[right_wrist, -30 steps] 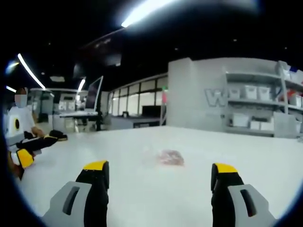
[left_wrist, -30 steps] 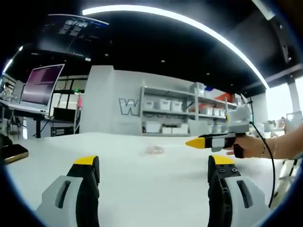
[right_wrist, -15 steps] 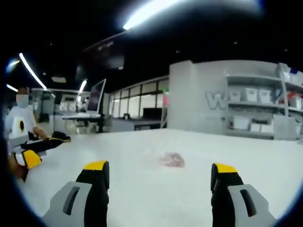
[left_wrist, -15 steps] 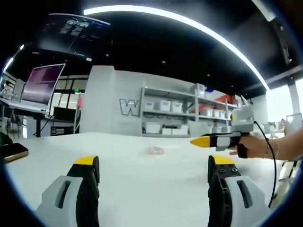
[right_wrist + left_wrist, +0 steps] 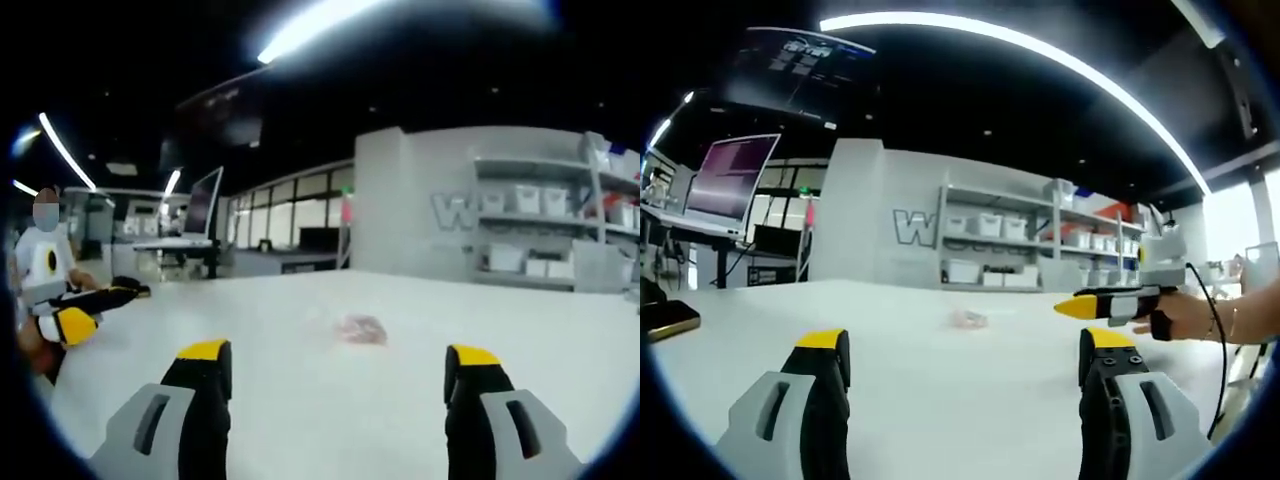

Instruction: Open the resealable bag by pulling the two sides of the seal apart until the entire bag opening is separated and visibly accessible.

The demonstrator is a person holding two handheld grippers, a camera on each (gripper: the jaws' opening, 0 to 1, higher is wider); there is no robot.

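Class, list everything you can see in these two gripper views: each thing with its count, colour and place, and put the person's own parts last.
Resealable bag: one, clear with pinkish contents, lying on the table ahead of both grippers.
Table: one, white, spreading across both views.
Shelving unit: one, grey, holding white bins, against the back wall.
Monitor: one, pinkish screen, on a desk far to one side.
Dark object: one, black, at the table's edge.
Left gripper: one, grey with yellow tips, jaws open, above the table.
Right gripper: one, grey with yellow tips, jaws open, above the table.
Hand: one, holding the right gripper.
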